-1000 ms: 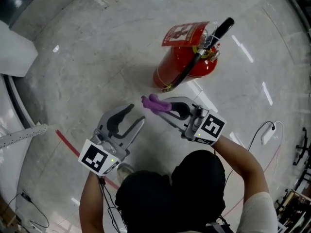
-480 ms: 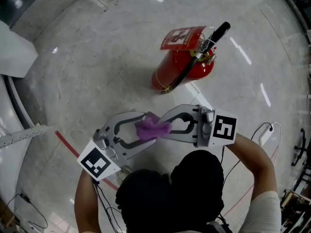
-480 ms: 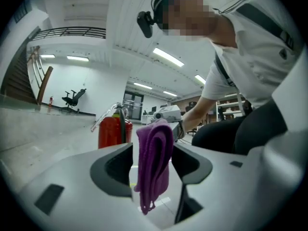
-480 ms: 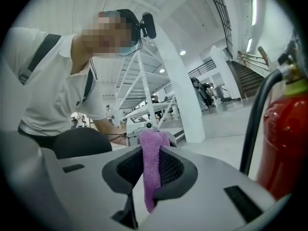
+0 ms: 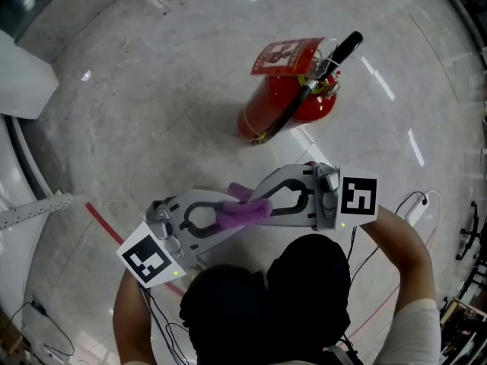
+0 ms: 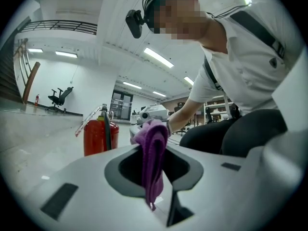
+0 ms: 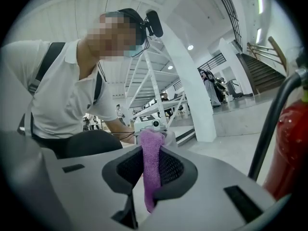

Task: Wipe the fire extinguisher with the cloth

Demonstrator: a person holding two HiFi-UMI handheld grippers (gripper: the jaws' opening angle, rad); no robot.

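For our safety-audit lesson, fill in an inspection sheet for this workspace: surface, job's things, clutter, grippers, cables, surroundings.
Surface: pale polished floor, red line across it.
Job's things: red fire extinguisher upright on the floor; purple cloth held in the air, apart from it.
Clutter: nothing seen.
Grippers: left gripper has just been closing and pinches the cloth; right gripper shut on the same cloth.
Cables: white cable with plug at right; black cable lower left.
Surroundings: white panel at left edge.
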